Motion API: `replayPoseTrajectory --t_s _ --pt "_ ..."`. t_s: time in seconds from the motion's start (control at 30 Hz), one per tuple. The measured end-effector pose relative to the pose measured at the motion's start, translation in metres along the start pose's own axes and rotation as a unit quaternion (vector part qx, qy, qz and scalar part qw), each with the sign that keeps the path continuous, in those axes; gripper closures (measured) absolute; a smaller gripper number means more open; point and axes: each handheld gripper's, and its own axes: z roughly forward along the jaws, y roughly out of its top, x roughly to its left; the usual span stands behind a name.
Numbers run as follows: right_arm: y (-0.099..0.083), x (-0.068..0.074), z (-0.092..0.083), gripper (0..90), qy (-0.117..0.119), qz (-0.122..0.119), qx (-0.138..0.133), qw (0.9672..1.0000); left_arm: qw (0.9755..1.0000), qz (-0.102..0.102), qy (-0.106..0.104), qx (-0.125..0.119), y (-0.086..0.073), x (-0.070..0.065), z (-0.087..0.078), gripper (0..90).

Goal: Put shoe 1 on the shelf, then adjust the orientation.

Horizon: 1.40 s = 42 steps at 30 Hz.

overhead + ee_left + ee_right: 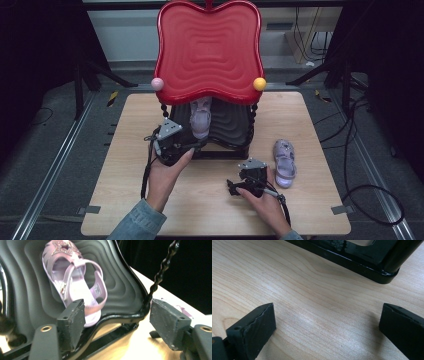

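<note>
- One light wooden table (215, 210) carried everything.
- One two-tier stand stood at the table's far middle: a glossy red wavy-edged plastic tray (209, 50) on top and a black rippled lower tray (120, 287) beneath it, joined by beaded black posts (162, 267).
- Two small balls sat at the red tray's front corners, one pink (157, 83) and one yellow (259, 83).
- Two lilac child's sandals: one sandal on the black tray (200, 117), its long axis running front to back, heel toward the person and starred toe away; the second sandal on the table (284, 162), to the right of the stand, lying lengthwise the same way.
- Two hand-held black grippers.
- The left gripper (196, 145) was at the black tray's front edge, just short of the sandal's heel; its jaws stood wide and held nothing, the left pad in front of the heel as that gripper's view showed it.
- The right gripper (231, 188) hovered low over bare table, jaws wide apart and empty.
</note>
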Motion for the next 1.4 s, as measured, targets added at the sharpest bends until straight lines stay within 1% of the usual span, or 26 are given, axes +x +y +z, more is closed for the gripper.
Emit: replayPoseTrajectory --t_s 0.07,0.13,0.17,0.23,0.3,0.33,0.37,0.4,0.47,0.53,0.57,0.6,0.67,0.7,0.73,0.8,0.87,0.97,1.0,1.03,1.07,1.13,1.17,1.23,1.27,1.4 --pt "0.0 0.0 0.0 1.2 -0.002 0.001 0.001 1.0 1.0 0.004 0.0 0.007 -0.003 0.001 -0.004 25.7" --pt "0.0 0.0 0.0 1.7 -0.003 0.0 0.0 1.0 1.0 0.002 0.003 0.006 -0.009 0.003 -0.011 23.5" --pt "-0.001 0.0 -0.001 2.7 -0.003 -0.001 -0.001 1.0 1.0 0.004 0.005 0.007 -0.012 0.005 -0.014 23.3" --pt "-0.001 -0.001 -0.004 8.9 -0.003 0.002 -0.001 1.0 0.9998 0.007 0.013 0.012 -0.021 0.009 -0.023 20.9" --pt "-0.001 0.0 -0.011 10.4 -0.008 0.0 -0.012 0.9999 0.9996 0.007 0.02 0.02 -0.032 0.017 -0.031 18.2" --pt "0.001 0.0 -0.018 12.2 -0.011 -0.003 -0.018 0.9998 0.9994 0.006 0.022 0.028 -0.038 0.022 -0.034 16.2" --pt "0.002 0.0 -0.024 13.4 -0.013 -0.004 -0.026 0.9996 0.999 0.002 0.03 0.033 -0.045 0.028 -0.036 15.0" --pt "0.004 0.0 -0.032 14.5 -0.016 -0.006 -0.031 0.9994 0.9987 -0.003 0.038 0.033 -0.051 0.034 -0.037 13.7" --pt "0.008 -0.002 -0.048 18.7 -0.03 -0.012 -0.04 0.9987 0.9979 -0.01 0.049 0.042 -0.061 0.045 -0.037 10.8" --pt "0.011 -0.006 -0.062 21.7 -0.039 -0.017 -0.043 0.9982 0.997 -0.015 0.057 0.051 -0.07 0.056 -0.036 9.6" --pt "0.012 -0.008 -0.067 22.7 -0.043 -0.019 -0.042 0.998 0.9961 -0.019 0.067 0.054 -0.076 0.063 -0.036 9.6" --pt "0.014 -0.013 -0.076 25.8 -0.056 -0.018 -0.039 0.9975 0.9957 -0.026 0.07 0.055 -0.081 0.07 -0.035 9.6" --pt "0.018 -0.026 -0.091 30.5 -0.071 -0.016 -0.035 0.9967 0.9947 -0.039 0.076 0.057 -0.089 0.081 -0.034 9.4" --pt "0.019 -0.031 -0.096 31.6 -0.075 -0.012 -0.032 0.9966 0.994 -0.041 0.083 0.059 -0.094 0.088 -0.034 9.4" --pt "0.021 -0.041 -0.102 32.9 -0.084 -0.008 -0.029 0.996 0.9932 -0.038 0.088 0.066 -0.097 0.092 -0.033 9.4" --pt "0.023 -0.056 -0.111 34.0 -0.1 -0.002 -0.022 0.9947 0.9916 -0.041 0.101 0.069 -0.102 0.099 -0.034 9.3" --pt "0.024 -0.072 -0.118 36.9 -0.111 0.014 -0.014 0.9937 0.991 -0.048 0.106 0.067 -0.108 0.102 -0.035 9.3" --pt "0.025 -0.088 -0.12 40.1 -0.107 0.031 -0.001 0.9938 0.9902 -0.044 0.108 0.077 -0.113 0.102 -0.034 9.2" --pt "0.025 -0.096 -0.121 41.7 -0.111 0.037 0.008 0.9931 0.9901 -0.041 0.11 0.076 -0.114 0.101 -0.033 9.2" --pt "0.026 -0.101 -0.122 42.1 -0.115 0.036 0.011 0.9927 0.9898 -0.038 0.112 0.079 -0.114 0.101 -0.034 9.2" --pt "0.026 -0.104 -0.123 42.7 -0.117 0.036 0.014 0.9924 0.9895 -0.039 0.114 0.08 -0.114 0.101 -0.034 9.2" --pt "0.026 -0.112 -0.126 43.1 -0.113 0.046 0.023 0.9922 0.9897 -0.044 0.113 0.076 -0.113 0.102 -0.033 9.2" --pt "0.025 -0.115 -0.127 43.6 -0.113 0.048 0.027 0.992 0.99 -0.037 0.112 0.077 -0.113 0.101 -0.033 9.2" --pt "0.024 -0.119 -0.13 43.5 -0.115 0.054 0.037 0.9913 0.9891 -0.03 0.12 0.079 -0.113 0.102 -0.033 9.2" --pt "0.022 -0.121 -0.131 43.4 -0.113 0.058 0.042 0.991 0.9893 -0.031 0.121 0.076 -0.114 0.102 -0.033 9.3" --pt "0.014 -0.131 -0.125 43.9 -0.108 0.075 0.068 0.9889 0.9885 -0.035 0.123 0.08 -0.116 0.106 -0.035 9.3"
